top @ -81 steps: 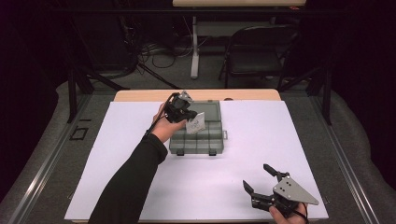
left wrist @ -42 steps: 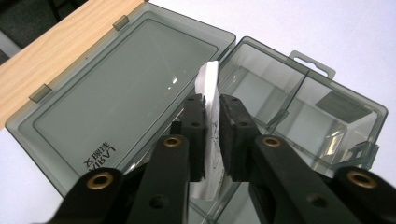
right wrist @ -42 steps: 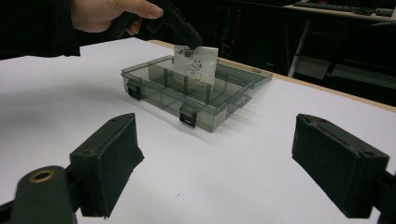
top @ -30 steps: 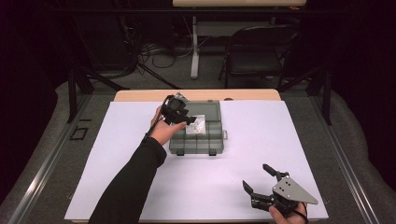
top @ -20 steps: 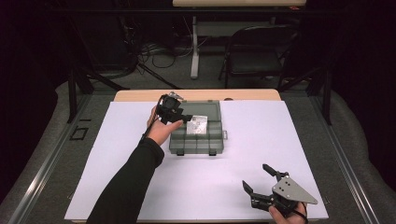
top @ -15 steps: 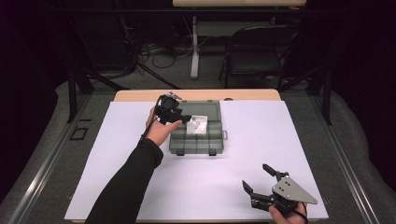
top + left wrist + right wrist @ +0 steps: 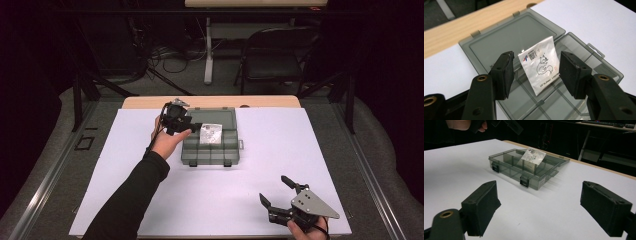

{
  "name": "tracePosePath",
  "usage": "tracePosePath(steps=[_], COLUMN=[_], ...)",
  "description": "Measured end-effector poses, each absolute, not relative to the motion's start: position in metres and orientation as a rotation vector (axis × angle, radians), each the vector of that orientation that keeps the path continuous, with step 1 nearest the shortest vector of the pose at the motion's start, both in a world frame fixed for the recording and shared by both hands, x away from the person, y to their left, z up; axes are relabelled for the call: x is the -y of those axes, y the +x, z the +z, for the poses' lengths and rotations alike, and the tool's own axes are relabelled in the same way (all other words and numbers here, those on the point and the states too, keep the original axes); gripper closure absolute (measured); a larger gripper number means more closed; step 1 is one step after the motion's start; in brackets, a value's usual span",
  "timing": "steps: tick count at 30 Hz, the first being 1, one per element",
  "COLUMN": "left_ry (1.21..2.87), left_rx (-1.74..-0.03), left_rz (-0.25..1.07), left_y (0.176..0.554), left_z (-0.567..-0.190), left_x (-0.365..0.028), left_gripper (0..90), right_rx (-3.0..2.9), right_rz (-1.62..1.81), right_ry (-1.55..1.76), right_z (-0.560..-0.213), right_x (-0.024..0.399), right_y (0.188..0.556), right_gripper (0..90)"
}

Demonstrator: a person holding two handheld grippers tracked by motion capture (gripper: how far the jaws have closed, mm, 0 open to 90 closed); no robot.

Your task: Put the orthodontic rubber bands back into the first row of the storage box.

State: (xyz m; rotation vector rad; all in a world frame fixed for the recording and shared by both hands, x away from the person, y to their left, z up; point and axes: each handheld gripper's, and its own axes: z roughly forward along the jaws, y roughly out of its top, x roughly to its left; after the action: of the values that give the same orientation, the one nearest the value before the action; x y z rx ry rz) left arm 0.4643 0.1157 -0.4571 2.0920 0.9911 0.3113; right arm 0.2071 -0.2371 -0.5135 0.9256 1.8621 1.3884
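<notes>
I see the small silvery packet (image 7: 539,65) leaning tilted in the open grey compartment box (image 7: 210,145), its lower edge down among the dividers and its top edge tipped toward the opened lid. Its long axis runs up out of the box, printed face toward my left claw (image 7: 535,72). The print shows a squirrel drawing, a small code and a line of text. My left claw hangs spread wide just before the packet, holding nothing. My right claw (image 7: 278,193) sits near the front of the white worktop (image 7: 320,145), well apart, also gaping and empty.
</notes>
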Motion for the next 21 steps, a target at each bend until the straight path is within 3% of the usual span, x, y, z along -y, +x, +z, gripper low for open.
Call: tracePosePath(steps=[12, 21], left_ry=[2.055, 2.014], left_rx=[-0.937, -0.916], left_rz=[0.255, 0.264], left_y=[0.450, 0.437], left_z=[-0.451, -0.447], left_x=[-0.126, -0.131], left_gripper=[36.9, 20.2], right_rx=[-1.860, -1.864], right_rz=[1.389, 1.386], right_ry=[0.925, 0.923], right_z=[-0.514, -0.514], right_x=[0.236, 0.237], right_y=[0.208, 0.207], right_gripper=[14.2, 14.2])
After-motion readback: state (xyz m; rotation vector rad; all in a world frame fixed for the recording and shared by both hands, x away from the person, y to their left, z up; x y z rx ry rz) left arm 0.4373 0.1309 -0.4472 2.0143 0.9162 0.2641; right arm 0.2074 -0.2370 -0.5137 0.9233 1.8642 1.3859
